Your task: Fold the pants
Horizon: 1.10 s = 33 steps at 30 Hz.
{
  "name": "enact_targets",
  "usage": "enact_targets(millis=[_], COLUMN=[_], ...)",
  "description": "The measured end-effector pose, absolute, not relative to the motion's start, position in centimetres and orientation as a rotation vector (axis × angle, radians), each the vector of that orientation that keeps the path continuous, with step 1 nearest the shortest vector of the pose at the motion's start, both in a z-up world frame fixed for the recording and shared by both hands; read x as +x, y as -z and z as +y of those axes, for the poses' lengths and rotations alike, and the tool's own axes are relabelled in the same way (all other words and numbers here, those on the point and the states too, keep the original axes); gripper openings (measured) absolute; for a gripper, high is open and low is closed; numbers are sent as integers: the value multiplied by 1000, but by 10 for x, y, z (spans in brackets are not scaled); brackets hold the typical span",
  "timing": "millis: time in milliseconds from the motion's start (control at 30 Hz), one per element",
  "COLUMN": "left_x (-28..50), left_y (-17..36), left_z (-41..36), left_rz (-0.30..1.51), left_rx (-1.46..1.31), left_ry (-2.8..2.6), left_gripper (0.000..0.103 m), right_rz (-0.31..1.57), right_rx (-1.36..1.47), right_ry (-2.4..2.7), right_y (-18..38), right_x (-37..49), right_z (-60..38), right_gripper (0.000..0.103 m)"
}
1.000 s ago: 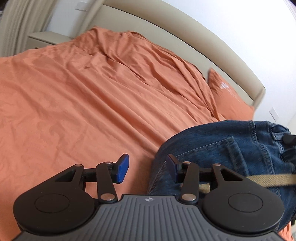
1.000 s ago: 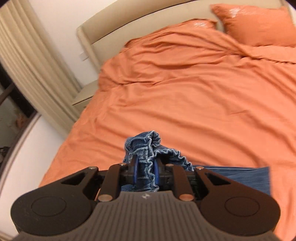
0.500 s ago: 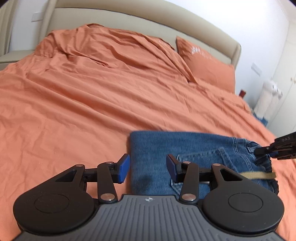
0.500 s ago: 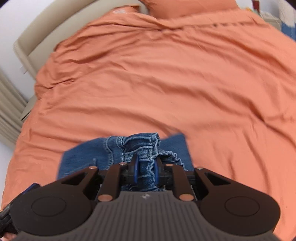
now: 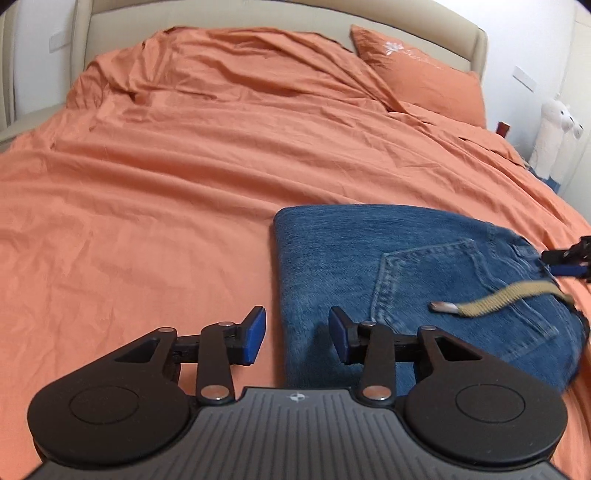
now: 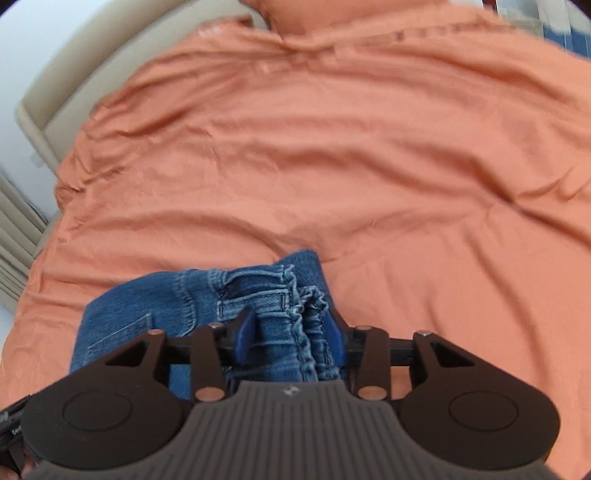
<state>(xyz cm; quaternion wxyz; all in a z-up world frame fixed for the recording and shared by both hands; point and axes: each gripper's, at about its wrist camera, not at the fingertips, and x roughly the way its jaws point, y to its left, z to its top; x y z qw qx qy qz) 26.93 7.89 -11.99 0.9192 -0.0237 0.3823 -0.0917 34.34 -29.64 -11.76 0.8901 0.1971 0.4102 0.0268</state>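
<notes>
The blue jeans [image 5: 417, 280] lie folded flat on the orange bed cover [image 5: 184, 184], back pocket up, with a tan drawstring [image 5: 498, 301] across them. My left gripper [image 5: 297, 336] is open and empty, straddling the jeans' near left edge. My right gripper [image 6: 290, 338] has its jaws parted around the bunched waistband [image 6: 295, 314] of the jeans [image 6: 166, 306], which rests loosely between the blue pads. The right gripper also shows at the far right of the left wrist view [image 5: 570, 258].
An orange pillow [image 5: 417, 70] and a beige headboard [image 5: 277, 14] are at the far end of the bed. A white plush toy [image 5: 554, 133] stands beside the bed at right. Curtains [image 6: 14, 229] hang at the left.
The right gripper lowered the waistband onto the bed and its jaws opened. The jeans now lie flat. The left gripper stayed open and drew back slightly.
</notes>
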Motion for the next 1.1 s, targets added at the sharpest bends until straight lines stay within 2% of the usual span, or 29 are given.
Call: enact_targets(millis=[300, 433, 533, 733, 767, 800, 867, 933, 967, 1033, 1100], left_x=[211, 178, 161, 161, 164, 166, 170, 169, 168, 164, 159], left_y=[81, 87, 93, 114, 119, 123, 129, 129, 127, 120, 112], left_z=[58, 58, 55, 39, 38, 36, 34, 35, 37, 41, 44], left_rz=[783, 829, 867, 933, 939, 944, 948, 950, 943, 917, 891], left_rx=[108, 165, 205, 307, 314, 327, 358, 348, 343, 321, 299], left_ry=[246, 266, 286, 265, 261, 253, 236, 238, 228, 200, 167], left_gripper=[48, 52, 53, 52, 52, 47, 42, 32, 25, 20, 17], right_rz=[621, 669, 700, 767, 761, 749, 724, 714, 717, 709, 670], right_rx=[369, 516, 684, 992, 1021, 1026, 1016, 1026, 1021, 1010, 1026], right_ry=[62, 85, 70, -17, -18, -23, -52, -83, -83, -68, -88], right_y=[98, 115, 129, 164, 166, 166, 163, 163, 164, 162, 155], right_x=[216, 202, 198, 196, 195, 195, 197, 200, 201, 199, 192], right_z=[-287, -302, -319, -337, -338, -338, -337, -335, -335, -335, -340], right_gripper=[36, 38, 54, 55, 52, 49, 33, 32, 19, 7, 3])
